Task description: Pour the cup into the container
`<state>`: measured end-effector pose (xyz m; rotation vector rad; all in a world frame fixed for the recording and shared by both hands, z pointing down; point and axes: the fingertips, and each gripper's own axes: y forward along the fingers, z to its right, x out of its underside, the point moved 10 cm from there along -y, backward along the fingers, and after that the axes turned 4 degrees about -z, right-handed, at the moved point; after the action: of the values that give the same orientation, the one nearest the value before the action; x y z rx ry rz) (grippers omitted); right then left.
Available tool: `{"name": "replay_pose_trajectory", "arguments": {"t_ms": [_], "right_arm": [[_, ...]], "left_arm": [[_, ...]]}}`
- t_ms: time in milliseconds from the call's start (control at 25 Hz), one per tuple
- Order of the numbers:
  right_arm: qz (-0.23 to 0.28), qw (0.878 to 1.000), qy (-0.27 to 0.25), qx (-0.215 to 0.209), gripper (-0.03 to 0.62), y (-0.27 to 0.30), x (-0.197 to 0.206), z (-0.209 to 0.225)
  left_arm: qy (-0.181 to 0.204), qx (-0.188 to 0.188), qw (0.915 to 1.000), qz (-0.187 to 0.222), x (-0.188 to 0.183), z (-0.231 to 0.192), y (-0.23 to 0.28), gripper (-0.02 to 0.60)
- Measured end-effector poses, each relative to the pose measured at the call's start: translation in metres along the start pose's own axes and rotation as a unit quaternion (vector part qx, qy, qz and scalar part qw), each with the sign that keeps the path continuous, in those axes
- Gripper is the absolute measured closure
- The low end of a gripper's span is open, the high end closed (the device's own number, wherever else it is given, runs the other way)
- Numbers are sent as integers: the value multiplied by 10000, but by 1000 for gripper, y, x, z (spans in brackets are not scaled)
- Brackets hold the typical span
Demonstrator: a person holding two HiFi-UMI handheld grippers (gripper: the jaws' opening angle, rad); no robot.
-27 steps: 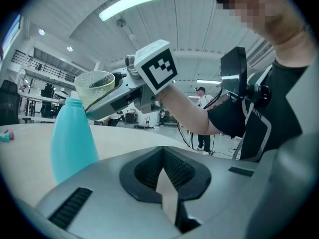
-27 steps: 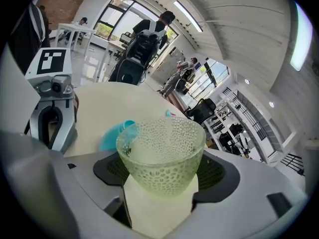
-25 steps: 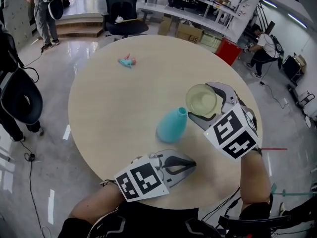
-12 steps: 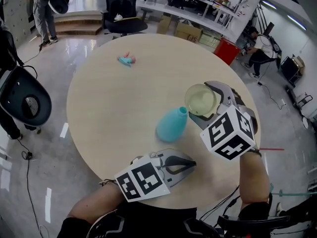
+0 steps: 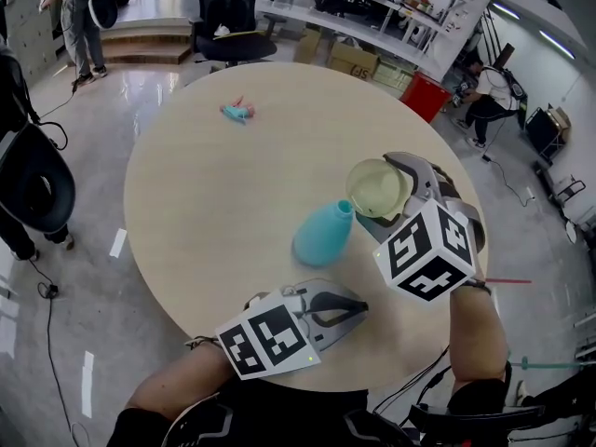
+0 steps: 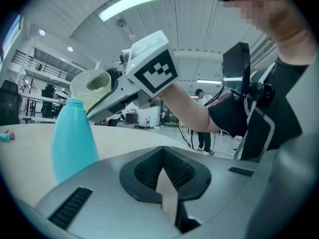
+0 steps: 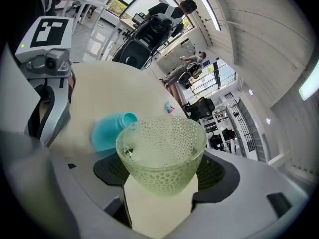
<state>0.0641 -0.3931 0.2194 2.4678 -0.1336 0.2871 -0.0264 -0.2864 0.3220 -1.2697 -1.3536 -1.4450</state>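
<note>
Cup (image 5: 377, 187) – dimpled green, contents unclear | pinched by right gripper (image 5: 386, 205), beside teal container (image 5: 323, 234) | left gripper (image 5: 354, 307) pressed together, empty

Pale green cup (image 7: 162, 151), see-through, dimpled all over like honeycomb. Around it, the right tool (image 5: 386, 198) is matte grey with black ribbed pads. Beyond its tip, the container (image 5: 323, 234) is plain turquoise. The left tool (image 5: 358, 305) is the same grey; both carry white cubes with black square markers. Surface (image 5: 214, 184): light beige. Far ahead, a small pink-and-teal object (image 5: 238, 114).
</note>
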Motion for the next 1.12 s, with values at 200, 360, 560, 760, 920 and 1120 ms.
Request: {"name": "replay_pose_trajectory", "arguments": {"t_ms": [200,360,560,760,920,1120], "right_arm": [[-11,10000,-17,22,210,0,-1,1],[-46,10000,-34,12,210,0,-2,2],[-75,9999,-106,42,210,2,-3,2],[-114,9998,-177,68,210,2,-5,1],[-149,9996,-209,82,210,3,-6,2],[-169,9996,-210,71,210,2,-7,2]], "left_arm": [[7,-3,10000,-5,0,0,0,581],[0,0,10000,-3,-1,1,-1,581],[1,-9,10000,-5,-1,0,0,582],[3,-9,10000,-7,0,0,1,581],[1,-9,10000,-4,0,-1,1,581],[0,-5,10000,-5,-1,0,1,581]]}}
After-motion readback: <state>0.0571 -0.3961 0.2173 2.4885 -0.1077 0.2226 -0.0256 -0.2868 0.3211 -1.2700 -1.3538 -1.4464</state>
